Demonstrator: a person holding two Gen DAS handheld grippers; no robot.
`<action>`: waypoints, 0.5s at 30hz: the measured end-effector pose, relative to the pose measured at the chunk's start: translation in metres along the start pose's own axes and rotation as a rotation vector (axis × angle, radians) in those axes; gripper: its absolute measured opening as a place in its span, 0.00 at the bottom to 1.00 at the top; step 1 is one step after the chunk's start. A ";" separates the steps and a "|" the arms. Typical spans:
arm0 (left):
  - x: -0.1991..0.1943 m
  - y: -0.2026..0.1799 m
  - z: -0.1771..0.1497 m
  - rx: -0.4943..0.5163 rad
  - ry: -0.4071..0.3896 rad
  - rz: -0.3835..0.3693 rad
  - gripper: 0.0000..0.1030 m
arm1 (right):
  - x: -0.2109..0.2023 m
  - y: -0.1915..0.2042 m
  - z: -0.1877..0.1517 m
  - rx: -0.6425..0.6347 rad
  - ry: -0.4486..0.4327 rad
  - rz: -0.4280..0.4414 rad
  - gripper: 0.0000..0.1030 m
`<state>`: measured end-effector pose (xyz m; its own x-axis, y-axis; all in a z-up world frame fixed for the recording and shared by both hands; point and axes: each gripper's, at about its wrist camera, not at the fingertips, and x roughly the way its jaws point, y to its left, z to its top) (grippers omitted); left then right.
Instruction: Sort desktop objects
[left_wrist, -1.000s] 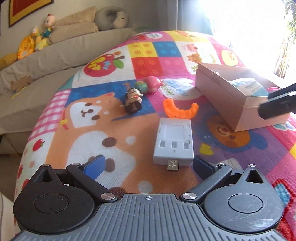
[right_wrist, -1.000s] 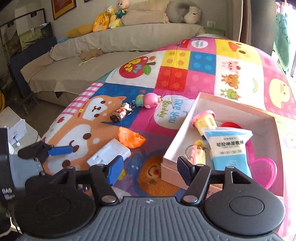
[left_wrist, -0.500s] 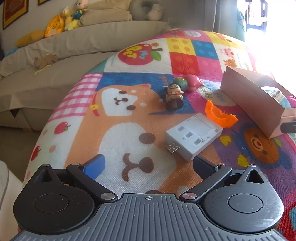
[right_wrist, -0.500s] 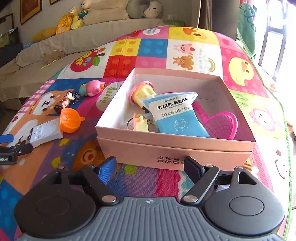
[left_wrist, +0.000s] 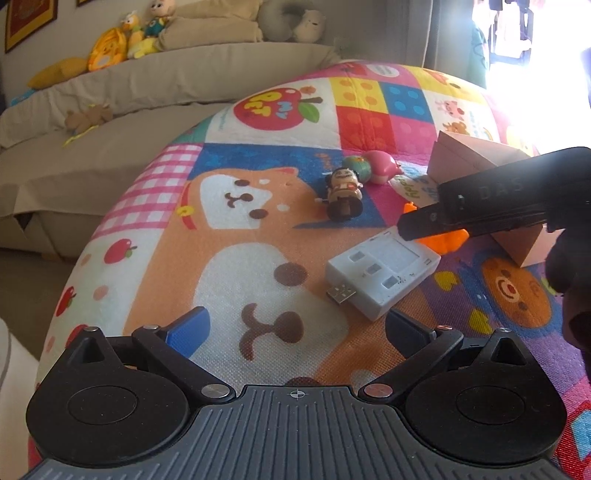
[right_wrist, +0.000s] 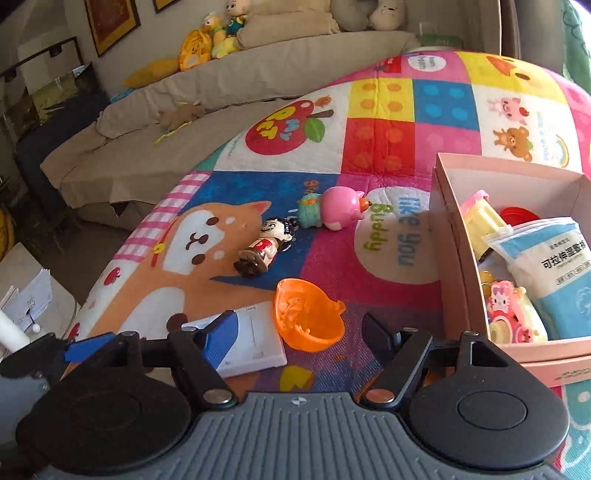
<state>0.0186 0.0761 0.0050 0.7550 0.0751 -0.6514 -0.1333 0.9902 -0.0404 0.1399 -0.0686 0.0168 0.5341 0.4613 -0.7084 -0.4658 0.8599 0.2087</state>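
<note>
On the colourful play mat lie a white USB adapter (left_wrist: 384, 271), an orange bowl-shaped toy (right_wrist: 306, 319), a small boy figurine (right_wrist: 264, 247) and a pink round toy (right_wrist: 338, 212). My left gripper (left_wrist: 295, 328) is open and empty, just short of the adapter. My right gripper (right_wrist: 301, 330) is open and empty, its jaws on either side of the orange toy; the adapter (right_wrist: 251, 341) lies under its left finger. The right gripper's body crosses the left wrist view (left_wrist: 491, 199) and hides most of the orange toy (left_wrist: 445, 240). The pink box (right_wrist: 447, 236) stands at the right.
The box holds a blue-white wipes packet (right_wrist: 557, 266), a yellow-pink toy (right_wrist: 484, 218) and a small pink keychain toy (right_wrist: 513, 314). A beige sofa (left_wrist: 147, 96) with plush toys lies beyond the mat. A small white table with papers (right_wrist: 26, 299) stands to the left.
My right gripper has swung left from in front of the box to over the orange toy and now shows in the left wrist view. My left gripper has barely moved.
</note>
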 end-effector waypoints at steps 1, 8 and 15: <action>0.000 0.000 0.000 -0.002 -0.001 -0.002 1.00 | 0.008 -0.001 0.001 0.015 0.020 0.002 0.73; 0.001 0.001 0.001 -0.003 0.002 -0.005 1.00 | -0.005 -0.009 -0.011 0.071 0.044 0.058 0.27; 0.001 -0.003 0.000 0.017 0.008 0.010 1.00 | -0.063 -0.041 -0.058 0.022 0.013 -0.058 0.27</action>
<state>0.0199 0.0731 0.0049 0.7489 0.0839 -0.6574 -0.1300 0.9913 -0.0215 0.0846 -0.1459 0.0134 0.5503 0.4080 -0.7285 -0.4188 0.8897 0.1819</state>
